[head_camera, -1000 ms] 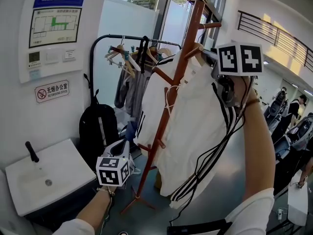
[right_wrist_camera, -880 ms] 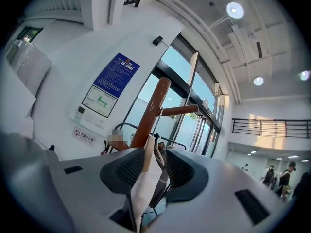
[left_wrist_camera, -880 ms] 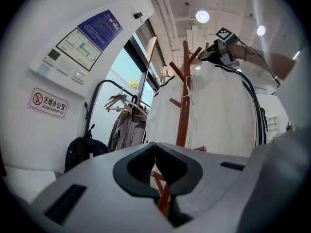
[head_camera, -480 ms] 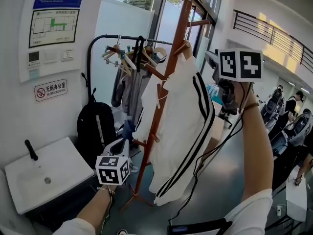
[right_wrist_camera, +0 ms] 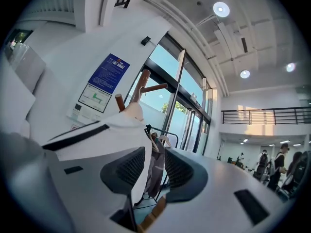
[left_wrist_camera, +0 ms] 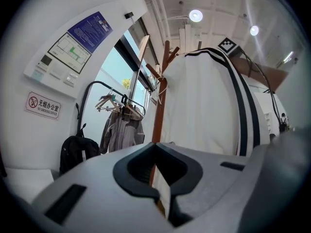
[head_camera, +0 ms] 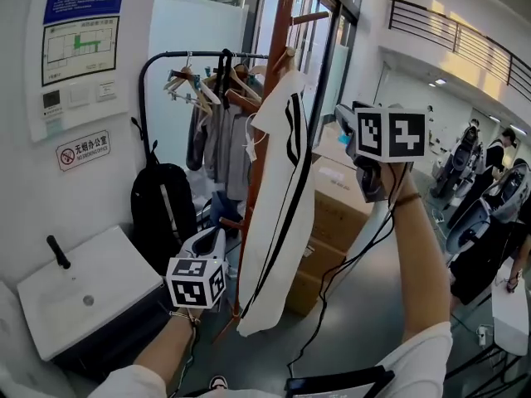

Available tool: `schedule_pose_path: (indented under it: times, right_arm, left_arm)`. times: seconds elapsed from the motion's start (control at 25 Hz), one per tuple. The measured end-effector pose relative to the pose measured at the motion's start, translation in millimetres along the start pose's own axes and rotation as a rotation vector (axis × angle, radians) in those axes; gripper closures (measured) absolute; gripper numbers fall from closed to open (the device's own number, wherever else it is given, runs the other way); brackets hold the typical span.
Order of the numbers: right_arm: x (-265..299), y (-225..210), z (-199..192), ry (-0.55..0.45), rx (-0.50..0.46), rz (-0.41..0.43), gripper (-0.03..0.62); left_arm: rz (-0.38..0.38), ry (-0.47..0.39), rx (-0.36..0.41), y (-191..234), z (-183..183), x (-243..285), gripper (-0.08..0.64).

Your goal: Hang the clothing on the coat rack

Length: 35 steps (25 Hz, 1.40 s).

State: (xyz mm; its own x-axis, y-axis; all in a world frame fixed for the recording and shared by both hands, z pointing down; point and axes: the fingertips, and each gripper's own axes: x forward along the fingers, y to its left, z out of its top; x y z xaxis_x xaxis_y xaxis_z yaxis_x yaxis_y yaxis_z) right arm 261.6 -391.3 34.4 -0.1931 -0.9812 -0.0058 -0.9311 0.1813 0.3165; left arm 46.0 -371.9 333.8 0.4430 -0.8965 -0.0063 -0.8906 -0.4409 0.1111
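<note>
Beside glass doors point(head_camera: 325, 52), a white black-striped jacket point(head_camera: 278, 181) hangs on the wooden coat rack point(head_camera: 280, 15) at frame centre, right claw point(right_wrist_camera: 154, 152) gaping empty, left claw point(left_wrist_camera: 155, 145) closed, empty.

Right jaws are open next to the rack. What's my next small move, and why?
Probably draw the right gripper back and lower it. Its jaws stand open with nothing clamped. In the head view the white striped garment hangs from an upper peg of the wooden coat rack, apart from that gripper, so the hanging looks done.
</note>
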Motion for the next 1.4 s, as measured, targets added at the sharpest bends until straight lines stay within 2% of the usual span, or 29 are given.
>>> schedule_pose_path:
  times: [0.2, 0.44, 0.64, 0.76, 0.92, 1.16, 1.32, 1.4]
  right_arm:
    - [-8, 7, -57, 0.032, 0.066, 0.001, 0.456]
    - [-19, 22, -144, 0.137, 0.15, 0.008, 0.465]
    - [-38, 31, -215, 0.191, 0.229, -0.023, 0.483]
    - [-50, 41, -262, 0.22, 0.306, -0.048, 0.489]
    - [-65, 75, -317, 0.269, 0.428, -0.02, 0.494]
    - [-84, 115, -364, 0.293, 0.49, -0.05, 0.508]
    - [-100, 145, -378, 0.3, 0.572, -0.026, 0.537]
    - [-105, 157, -379, 0.293, 0.572, -0.027, 0.549]
  left_arm:
    - [-0.014, 0.021, 0.021, -14, -12, -10, 0.551]
    - [-0.039, 0.029, 0.032, -33, -21, -28, 0.551]
    - [-0.042, 0.043, 0.033, -36, -30, -41, 0.551]
    - [-0.048, 0.055, 0.035, -41, -38, -46, 0.551]
    - [-0.058, 0.071, 0.039, -46, -50, -53, 0.552]
    - [-0.057, 0.073, 0.022, -46, -63, -57, 0.551]
    - [-0.052, 0.091, -0.004, -47, -77, -62, 0.551]
    - [-0.043, 0.101, -0.018, -45, -83, -68, 0.551]
